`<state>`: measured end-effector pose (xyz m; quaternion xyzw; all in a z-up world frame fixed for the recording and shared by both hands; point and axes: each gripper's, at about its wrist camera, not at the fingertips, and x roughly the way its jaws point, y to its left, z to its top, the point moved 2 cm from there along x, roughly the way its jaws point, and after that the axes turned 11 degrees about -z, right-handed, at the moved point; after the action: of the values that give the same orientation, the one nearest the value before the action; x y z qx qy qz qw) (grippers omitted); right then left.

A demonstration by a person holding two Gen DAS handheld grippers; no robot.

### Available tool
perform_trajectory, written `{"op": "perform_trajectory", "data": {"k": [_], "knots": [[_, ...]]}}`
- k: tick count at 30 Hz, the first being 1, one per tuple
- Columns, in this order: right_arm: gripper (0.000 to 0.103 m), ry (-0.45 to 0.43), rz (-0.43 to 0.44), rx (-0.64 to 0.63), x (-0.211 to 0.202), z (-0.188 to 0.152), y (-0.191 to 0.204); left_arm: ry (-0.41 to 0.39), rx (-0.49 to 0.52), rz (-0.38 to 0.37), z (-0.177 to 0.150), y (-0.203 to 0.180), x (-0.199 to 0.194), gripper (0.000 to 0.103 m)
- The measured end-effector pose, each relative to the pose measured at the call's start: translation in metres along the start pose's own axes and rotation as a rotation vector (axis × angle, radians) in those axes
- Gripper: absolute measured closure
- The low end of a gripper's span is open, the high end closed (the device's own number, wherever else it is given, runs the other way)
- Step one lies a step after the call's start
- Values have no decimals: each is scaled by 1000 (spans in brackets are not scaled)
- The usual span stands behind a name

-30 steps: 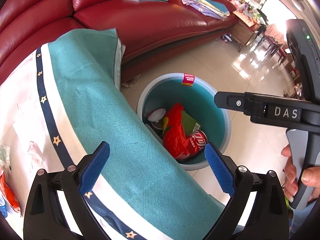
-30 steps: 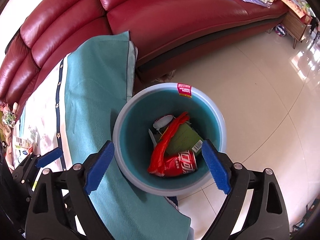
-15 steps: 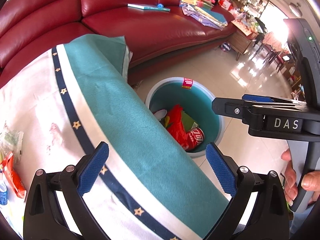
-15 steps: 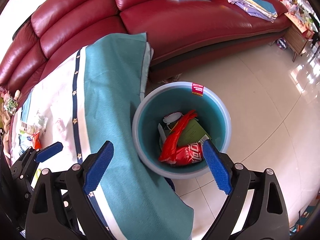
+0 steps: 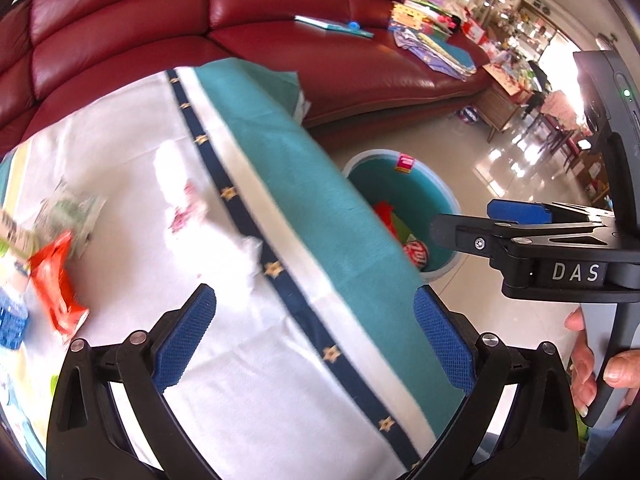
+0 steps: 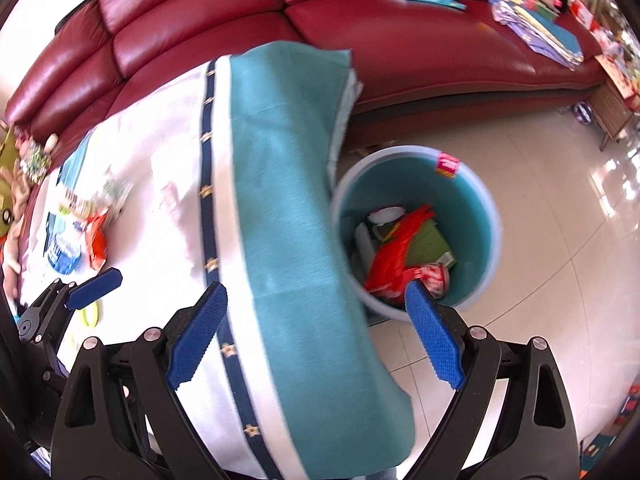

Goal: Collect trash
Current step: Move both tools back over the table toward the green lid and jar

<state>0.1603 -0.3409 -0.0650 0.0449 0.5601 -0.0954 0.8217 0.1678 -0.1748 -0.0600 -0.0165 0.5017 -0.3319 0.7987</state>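
My left gripper [image 5: 314, 336] stands open with nothing between its fingers, above the white and teal tablecloth [image 5: 248, 360]. Trash lies on the cloth to its left: an orange wrapper [image 5: 56, 280], a green-white packet [image 5: 68, 208], a crumpled tissue [image 5: 180, 196]. My right gripper [image 6: 316, 336] is also open and holds nothing, over the cloth's hanging teal edge [image 6: 288, 240]. To its right on the floor stands the teal bin [image 6: 480, 200], holding a red wrapper [image 6: 396, 248] and other trash. The orange wrapper [image 6: 98, 236] shows at the far left.
A red leather sofa [image 5: 280, 52] runs behind the table, with a book [image 5: 332, 24] and folded cloths [image 5: 432, 44] on it. Shiny tiled floor [image 6: 560, 240] spreads right of the bin. A hand [image 5: 588, 372] holds the right gripper [image 5: 464, 224] beside my left one.
Both grippers have swung left from over the bin to over the table. The bin has slid right in both views, and the trash on the cloth has come into sight.
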Motion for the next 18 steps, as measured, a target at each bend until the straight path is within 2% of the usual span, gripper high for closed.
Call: {"op": "perform_trajectory", "data": {"k": [12,18], "knots": [[17,64,61,-103,17,-16,94,-60,-168,125,-63,109,-61,4],[17,110,70,-174,28,-27,131,-47,-254,161,-94,163,-76,4]]}}
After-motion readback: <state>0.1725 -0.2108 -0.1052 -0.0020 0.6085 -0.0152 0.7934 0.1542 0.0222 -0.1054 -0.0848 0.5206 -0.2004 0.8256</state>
